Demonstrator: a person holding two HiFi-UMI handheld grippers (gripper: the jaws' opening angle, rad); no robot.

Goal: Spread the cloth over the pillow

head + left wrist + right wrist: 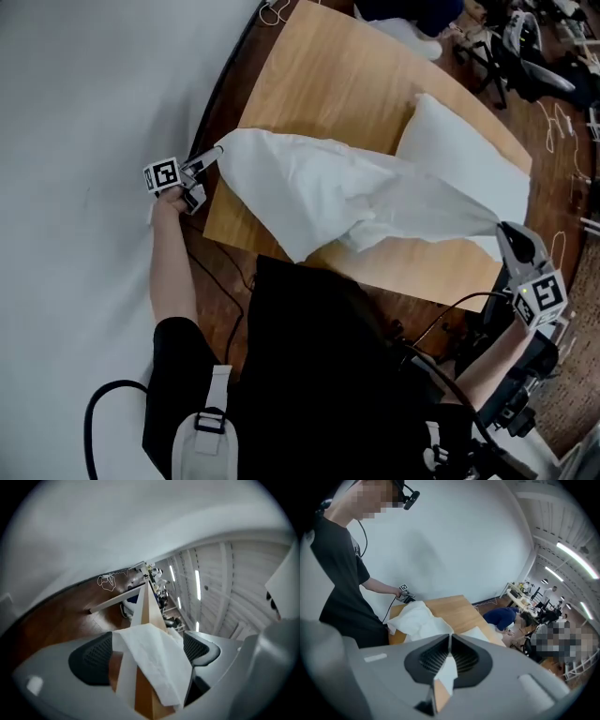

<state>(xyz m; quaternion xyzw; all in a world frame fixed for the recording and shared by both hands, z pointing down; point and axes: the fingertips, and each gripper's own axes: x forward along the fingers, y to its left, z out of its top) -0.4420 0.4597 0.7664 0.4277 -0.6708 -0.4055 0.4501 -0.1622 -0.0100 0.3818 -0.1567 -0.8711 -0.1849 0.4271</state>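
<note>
White cloth (319,192) draped over table (328,84), pillow (459,150)

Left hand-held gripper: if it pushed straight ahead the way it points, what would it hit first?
The white cloth: its corner lies between the open jaws of the left hand-held gripper. Just behind it, probably, comes the edge of the wooden table.

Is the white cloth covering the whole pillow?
No, in the head view the cloth crosses only the near edge of the pillow, and most of the pillow shows bare.
</note>
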